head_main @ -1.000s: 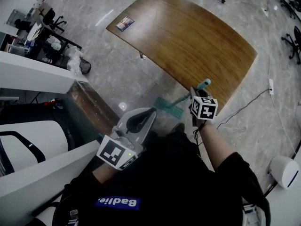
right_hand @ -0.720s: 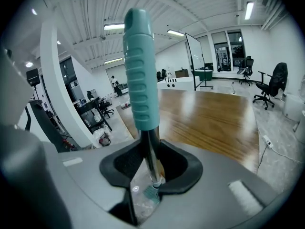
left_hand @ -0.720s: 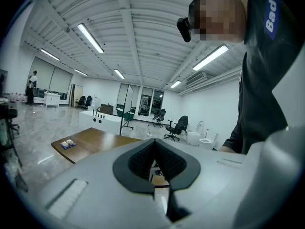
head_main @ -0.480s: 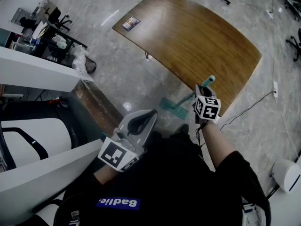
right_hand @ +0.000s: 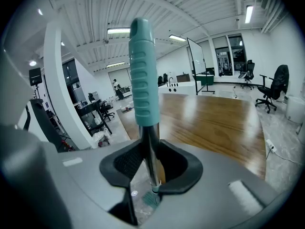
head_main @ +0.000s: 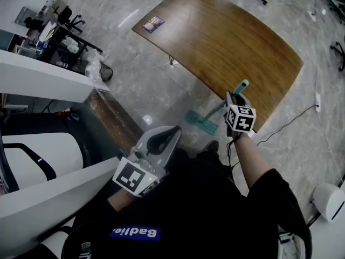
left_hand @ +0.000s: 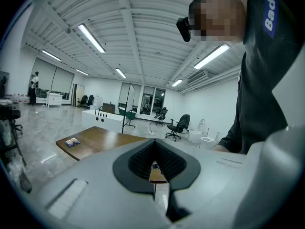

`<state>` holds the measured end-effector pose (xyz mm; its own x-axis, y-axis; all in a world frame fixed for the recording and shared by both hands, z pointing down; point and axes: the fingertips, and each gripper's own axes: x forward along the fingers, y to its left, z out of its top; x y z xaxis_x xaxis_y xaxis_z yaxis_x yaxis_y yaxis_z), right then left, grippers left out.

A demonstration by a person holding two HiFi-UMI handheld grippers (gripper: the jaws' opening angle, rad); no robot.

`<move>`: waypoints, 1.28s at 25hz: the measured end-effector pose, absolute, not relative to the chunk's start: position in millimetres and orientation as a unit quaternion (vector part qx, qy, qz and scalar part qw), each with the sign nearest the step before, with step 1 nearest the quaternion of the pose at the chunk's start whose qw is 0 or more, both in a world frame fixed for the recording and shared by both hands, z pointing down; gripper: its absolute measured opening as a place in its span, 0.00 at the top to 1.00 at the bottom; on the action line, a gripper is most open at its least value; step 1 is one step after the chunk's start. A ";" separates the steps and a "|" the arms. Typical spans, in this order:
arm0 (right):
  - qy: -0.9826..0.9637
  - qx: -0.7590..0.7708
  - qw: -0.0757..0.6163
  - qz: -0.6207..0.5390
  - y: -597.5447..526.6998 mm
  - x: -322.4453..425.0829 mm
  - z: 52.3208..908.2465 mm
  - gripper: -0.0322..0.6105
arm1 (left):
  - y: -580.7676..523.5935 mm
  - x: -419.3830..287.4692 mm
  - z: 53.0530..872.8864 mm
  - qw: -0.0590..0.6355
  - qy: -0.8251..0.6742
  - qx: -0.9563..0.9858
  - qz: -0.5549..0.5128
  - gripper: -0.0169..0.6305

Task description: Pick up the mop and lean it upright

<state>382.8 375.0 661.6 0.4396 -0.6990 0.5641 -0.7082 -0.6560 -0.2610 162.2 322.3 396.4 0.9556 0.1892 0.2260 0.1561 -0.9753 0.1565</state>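
The left gripper (head_main: pixel 171 129), at 7 o'clock in the head view, has its jaws closed together on nothing. It is held clear, probably because one gripper is enough for the lift. The mop (head_main: pixel 202 122) has its head low near the floor (head_main: pixel 145 80), at 8 o'clock of the right gripper (head_main: pixel 233 99). That gripper's jaws clamp the metal shaft (right_hand: pixel 150 147) just below the teal grip (right_hand: pixel 143 70). The high hold gives leverage for standing the mop up. The table (head_main: pixel 226 42) at 12 o'clock is a likely support to lean it on.
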 end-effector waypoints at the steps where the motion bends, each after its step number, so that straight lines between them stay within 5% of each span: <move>1: -0.416 0.848 0.008 0.328 373.5 382.7 661.8 0.78 | 321.5 161.4 396.8 0.070 0.087 0.986 0.121 0.94; 32: -0.441 0.832 0.057 0.332 370.8 373.1 678.7 0.63 | 326.1 150.2 396.9 0.074 0.060 0.988 0.123 0.94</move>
<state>373.1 370.8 678.7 0.3898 -0.6966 0.6023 -0.7719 -0.6038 -0.1988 150.2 326.1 396.9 0.9628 0.1360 0.2333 0.0999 -0.9820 0.1600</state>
